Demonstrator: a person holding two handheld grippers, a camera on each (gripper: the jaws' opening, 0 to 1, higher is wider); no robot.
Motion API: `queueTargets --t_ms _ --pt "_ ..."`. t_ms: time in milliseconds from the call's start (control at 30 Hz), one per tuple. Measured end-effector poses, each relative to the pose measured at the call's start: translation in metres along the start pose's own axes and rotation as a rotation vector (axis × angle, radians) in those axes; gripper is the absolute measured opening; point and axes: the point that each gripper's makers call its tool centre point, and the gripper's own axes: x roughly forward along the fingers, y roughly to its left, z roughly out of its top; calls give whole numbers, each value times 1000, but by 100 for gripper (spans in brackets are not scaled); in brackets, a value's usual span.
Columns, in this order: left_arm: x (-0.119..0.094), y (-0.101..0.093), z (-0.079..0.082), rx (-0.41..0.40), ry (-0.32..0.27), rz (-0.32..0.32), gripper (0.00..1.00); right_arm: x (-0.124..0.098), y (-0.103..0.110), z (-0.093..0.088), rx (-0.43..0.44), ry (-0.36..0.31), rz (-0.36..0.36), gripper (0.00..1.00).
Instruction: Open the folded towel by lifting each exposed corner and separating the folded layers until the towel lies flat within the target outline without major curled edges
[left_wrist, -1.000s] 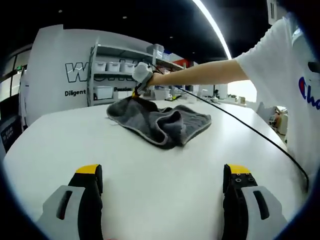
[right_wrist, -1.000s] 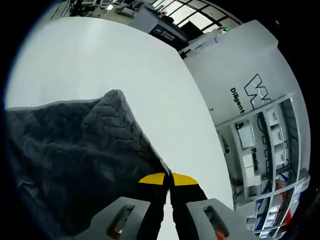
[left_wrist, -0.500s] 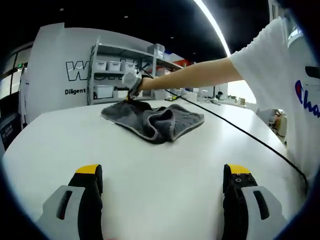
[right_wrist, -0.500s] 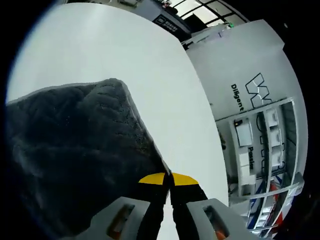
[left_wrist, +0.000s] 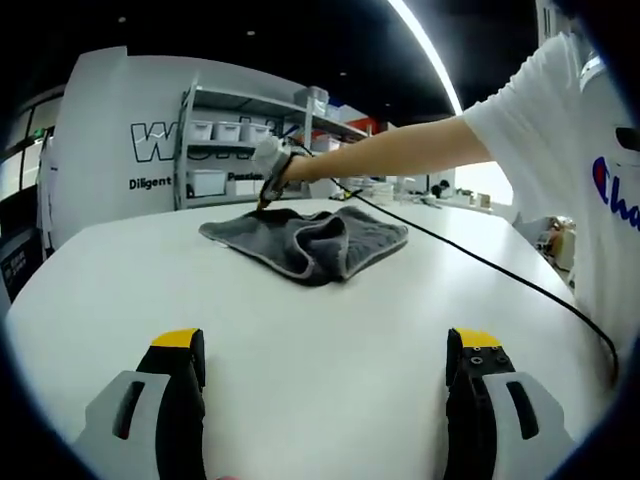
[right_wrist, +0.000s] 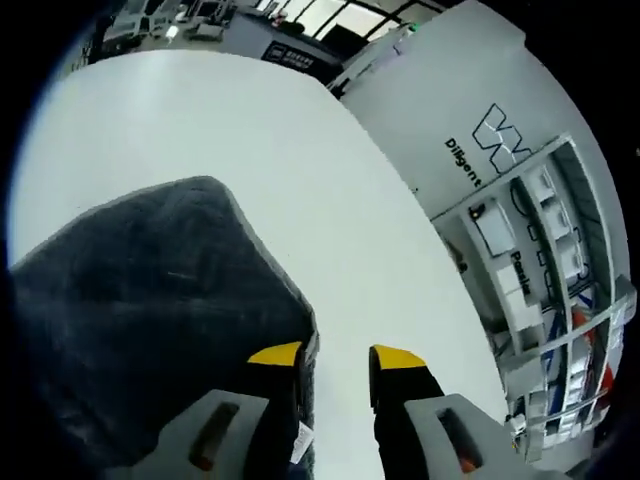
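Beside right tool (right_wrist: 335, 358), jaws apart, gripping nothing: towel (right_wrist: 150, 300) corner on bench (right_wrist: 200, 110). Left tool (left_wrist: 325, 375) idle, jaws spread, towel (left_wrist: 305, 238) well ahead, part folded. You regrip next exposed corner low, peel layer outward.

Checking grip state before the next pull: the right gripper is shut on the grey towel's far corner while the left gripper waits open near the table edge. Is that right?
Not quite. In the right gripper view the right gripper stands open, its fingers apart at the edge of the grey towel, not clamped on it. The left gripper is indeed open, short of the towel, above the table.
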Motion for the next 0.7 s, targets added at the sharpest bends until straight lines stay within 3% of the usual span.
queueTargets --t_ms 133,167,267,367,533,700 --pt "1 3 -1 3 3 4 99 -39 4 2 63 -83 22 36" --pt "1 3 0 0 2 4 99 -34 -9 4 87 -101 24 38" --pt "1 5 1 -10 -1 2 99 -56 -8 8 144 -172 60 47" --pt "1 7 1 -11 0 4 99 -96 5 8 173 -237 80 54" --pt "1 9 0 -7 4 12 99 -156 23 4 218 -283 125 69" --pt "1 10 0 -9 3 19 99 -215 37 3 265 -358 158 72"
